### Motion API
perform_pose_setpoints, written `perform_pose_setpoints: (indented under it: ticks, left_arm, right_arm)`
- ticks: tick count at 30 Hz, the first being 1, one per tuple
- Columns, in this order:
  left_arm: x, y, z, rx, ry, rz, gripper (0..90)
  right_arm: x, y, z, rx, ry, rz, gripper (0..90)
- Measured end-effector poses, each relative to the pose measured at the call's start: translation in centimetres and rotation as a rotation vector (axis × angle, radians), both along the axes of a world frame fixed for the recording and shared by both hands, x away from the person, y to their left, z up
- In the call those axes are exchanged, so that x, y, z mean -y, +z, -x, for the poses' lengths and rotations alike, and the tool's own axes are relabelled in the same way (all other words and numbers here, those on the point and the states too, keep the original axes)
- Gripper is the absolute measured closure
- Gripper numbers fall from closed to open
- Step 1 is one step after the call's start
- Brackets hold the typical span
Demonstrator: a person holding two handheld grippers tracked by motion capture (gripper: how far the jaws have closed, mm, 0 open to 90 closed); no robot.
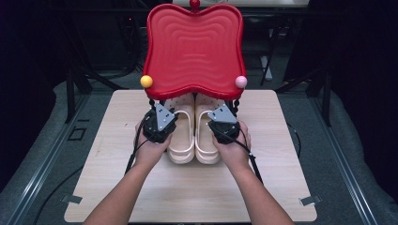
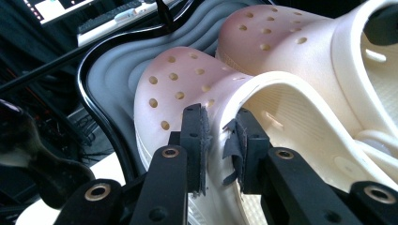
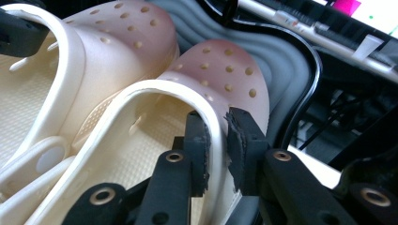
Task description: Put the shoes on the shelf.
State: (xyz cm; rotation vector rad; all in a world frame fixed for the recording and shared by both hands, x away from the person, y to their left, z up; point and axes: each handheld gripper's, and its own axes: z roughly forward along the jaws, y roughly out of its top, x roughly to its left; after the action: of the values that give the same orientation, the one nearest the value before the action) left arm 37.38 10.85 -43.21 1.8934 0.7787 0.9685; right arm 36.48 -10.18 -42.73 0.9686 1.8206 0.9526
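The red tray-shaped shelf [image 1: 194, 47] covers the toes of both cream clogs [image 1: 194, 140] in the high view, and the hands hide their outer sides; in the left gripper view the right-hand clog [image 2: 328, 56] runs off the frame edge

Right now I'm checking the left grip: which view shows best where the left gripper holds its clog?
The left gripper view: the left gripper pinches the left clog at its opening's outer rim. The high view shows that gripper from above, jaws hidden.

A light wooden table [image 1: 281, 187] stands on grey floor [image 1: 42, 145], with metal brackets [image 1: 309, 200] at its near corners. Black stand legs [image 1: 71, 89] rise at far left. A keyboard [image 2: 117, 18] lies beyond.
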Motion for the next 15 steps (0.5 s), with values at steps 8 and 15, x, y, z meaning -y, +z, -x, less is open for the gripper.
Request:
perform_pose_setpoints:
  ticks: [8, 15]
  left_arm:
    - [-0.18, 0.22, 0.08, -0.030, 0.004, 0.014, 72.7]
    - [-0.36, 0.23, 0.21, -0.067, -0.004, 0.036, 64.6]
  right_arm:
    - [0.19, 0.10, 0.08, -0.027, 0.014, -0.019, 71.4]
    - [0.06, 0.14, 0.35, -0.045, 0.024, -0.018, 66.4]
